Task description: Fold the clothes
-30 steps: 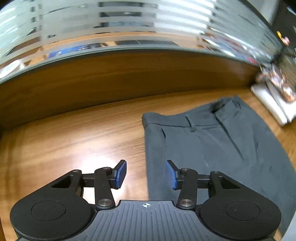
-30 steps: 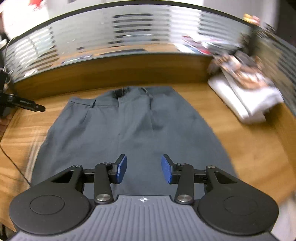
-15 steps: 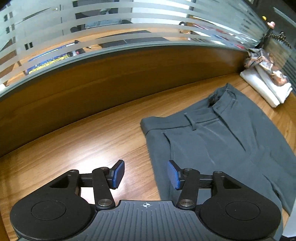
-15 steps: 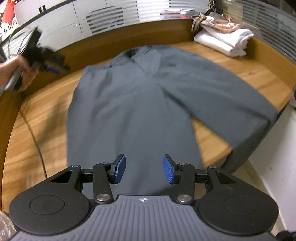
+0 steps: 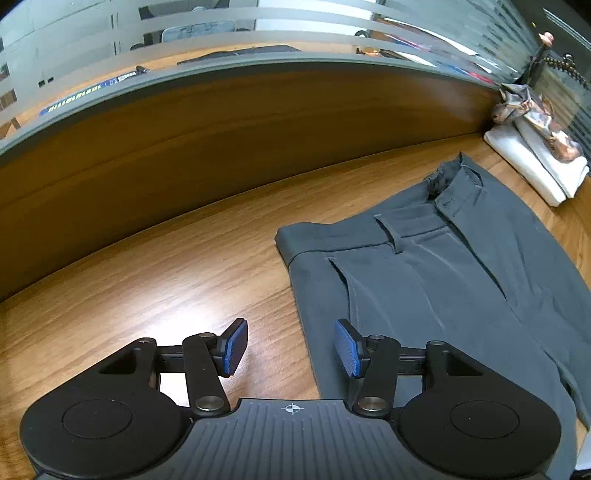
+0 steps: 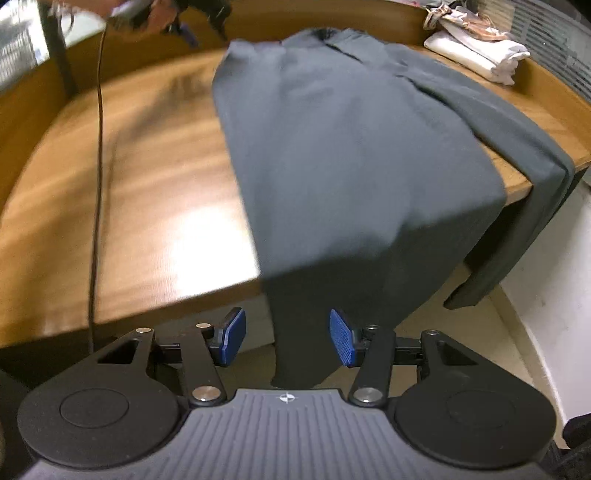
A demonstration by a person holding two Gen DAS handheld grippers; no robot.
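Note:
Dark grey trousers (image 5: 443, 280) lie flat on the wooden table (image 5: 166, 280), waistband toward the back wall. In the right wrist view the trousers (image 6: 351, 147) stretch toward me and both legs hang over the table's front edge. My left gripper (image 5: 290, 347) hovers open over the table just left of the trousers' left side, below the waistband corner. My right gripper (image 6: 286, 338) is open below the table edge, with the hanging left leg between and beyond its blue pads, not clamped. At the top left of the right wrist view a hand holds the other gripper (image 6: 155, 14).
A stack of folded white clothes (image 5: 535, 166) with a crumpled patterned piece on top sits at the table's back right, also shown as the white stack (image 6: 480, 51). A dark cable (image 6: 98, 166) runs across the left of the table. A wooden partition with frosted glass backs the table.
My right gripper has pulled back and down from above the trousers to below the table's front edge. My left gripper has shifted slightly, keeping the waistband corner ahead. Both stay open.

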